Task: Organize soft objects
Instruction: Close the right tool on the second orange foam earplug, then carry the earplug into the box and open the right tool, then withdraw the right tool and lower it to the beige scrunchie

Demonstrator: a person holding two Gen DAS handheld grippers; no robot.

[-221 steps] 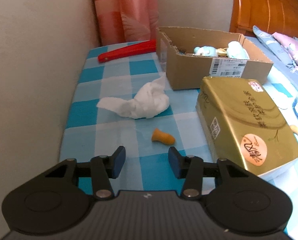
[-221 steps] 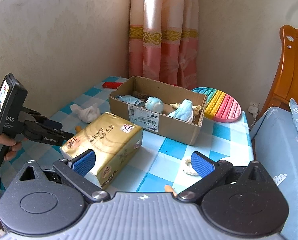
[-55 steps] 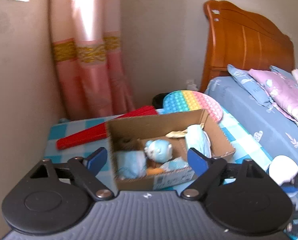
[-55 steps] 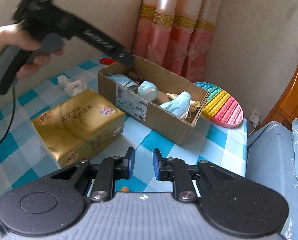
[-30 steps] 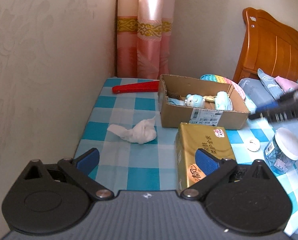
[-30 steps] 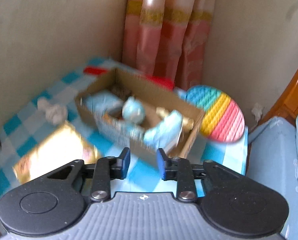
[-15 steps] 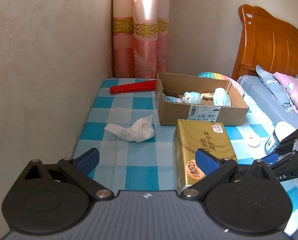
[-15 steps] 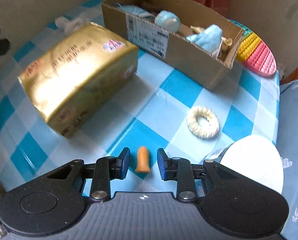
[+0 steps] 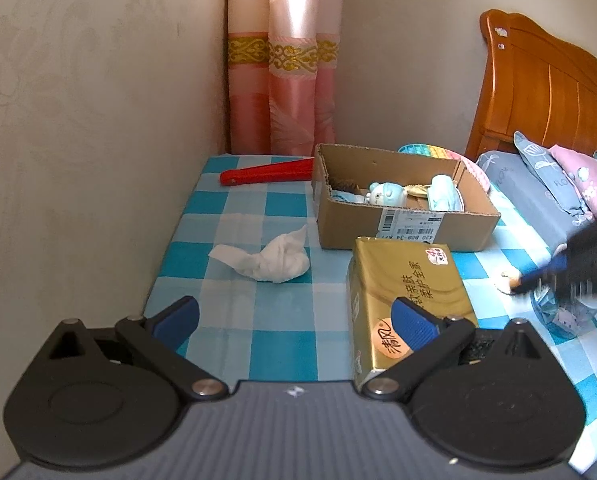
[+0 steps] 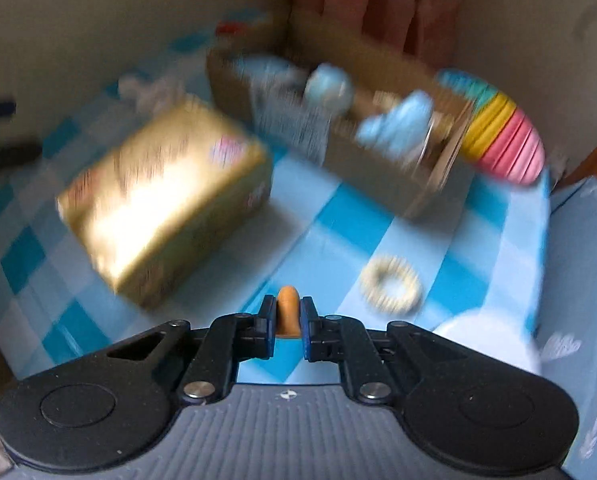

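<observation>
1. Right gripper [image 10: 286,322]: fingers clamped narrow on orange earplug [image 10: 288,310], just off the checked surface [image 10: 382,220], near side of box [image 10: 378,168].
2. Left gripper [image 9: 294,318]: fingers spread wide, nothing between, well short of box [image 9: 402,224].
3. Gold pack [image 9: 408,292] just in front of box; tissue [image 9: 266,258] left of it.
4. White ring [image 10: 390,284] on surface, in front of box.

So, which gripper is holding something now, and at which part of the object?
The right gripper is shut on the small orange earplug, pinching its lower sides. The left gripper is open, holding nothing.
</observation>
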